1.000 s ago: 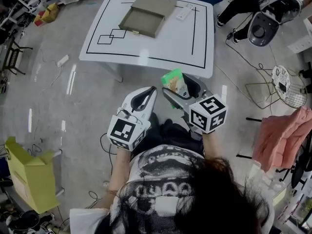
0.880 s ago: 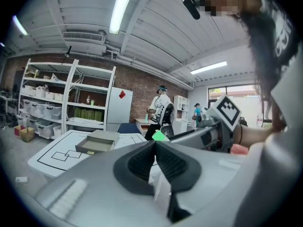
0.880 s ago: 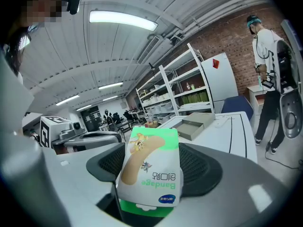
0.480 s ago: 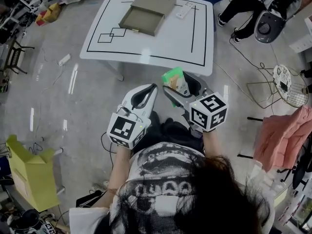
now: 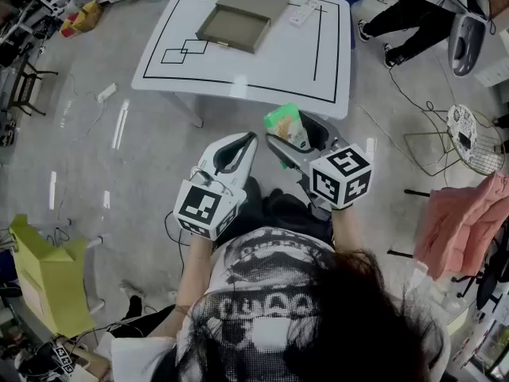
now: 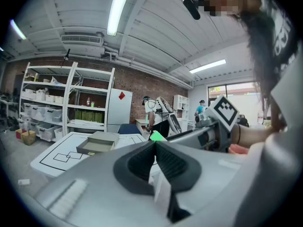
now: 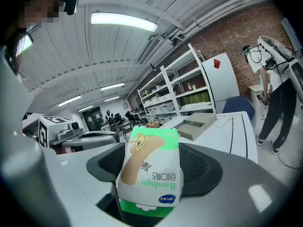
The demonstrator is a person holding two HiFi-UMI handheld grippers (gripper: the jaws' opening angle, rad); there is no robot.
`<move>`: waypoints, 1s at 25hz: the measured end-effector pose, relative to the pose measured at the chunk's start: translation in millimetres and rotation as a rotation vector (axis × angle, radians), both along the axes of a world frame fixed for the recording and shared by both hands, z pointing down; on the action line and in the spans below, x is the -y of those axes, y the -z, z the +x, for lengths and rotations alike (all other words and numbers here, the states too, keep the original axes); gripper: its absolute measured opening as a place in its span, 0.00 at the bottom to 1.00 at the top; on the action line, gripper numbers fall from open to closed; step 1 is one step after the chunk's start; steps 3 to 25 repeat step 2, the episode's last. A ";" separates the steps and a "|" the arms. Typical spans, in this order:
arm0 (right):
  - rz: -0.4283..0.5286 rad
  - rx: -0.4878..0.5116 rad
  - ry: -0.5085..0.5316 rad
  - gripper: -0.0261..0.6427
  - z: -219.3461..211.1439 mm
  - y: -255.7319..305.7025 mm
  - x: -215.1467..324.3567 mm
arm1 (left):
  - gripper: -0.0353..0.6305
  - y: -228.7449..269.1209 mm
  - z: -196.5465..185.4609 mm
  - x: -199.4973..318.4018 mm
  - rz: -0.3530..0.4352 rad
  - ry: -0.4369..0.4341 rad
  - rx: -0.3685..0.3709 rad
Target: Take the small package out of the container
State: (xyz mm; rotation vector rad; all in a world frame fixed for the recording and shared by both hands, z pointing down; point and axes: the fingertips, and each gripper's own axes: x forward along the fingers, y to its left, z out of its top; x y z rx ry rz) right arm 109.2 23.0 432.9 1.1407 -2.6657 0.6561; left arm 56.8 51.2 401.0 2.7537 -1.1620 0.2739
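bright, even indoor light from ceiling tubes, with a washed-out window far right. pale glare streaks lie on the floor and a sheen on the tabletop. both gripper views bend hard and go black at the corners. the left tool is soft up close; the package is sharp.

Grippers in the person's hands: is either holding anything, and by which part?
The right gripper clamps the bandage package by its side edges, green end sticking out. The left gripper is shut, empty.
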 end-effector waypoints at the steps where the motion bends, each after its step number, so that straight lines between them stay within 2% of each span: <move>1: 0.001 0.000 0.001 0.58 0.0 0.1 0.4 | 0.05 0.0 0.5 0.1 0.001 -0.001 0.000; 25: 0.002 0.000 0.002 0.58 0.0 0.1 0.8 | 0.05 0.1 1.0 0.2 0.002 -0.001 0.001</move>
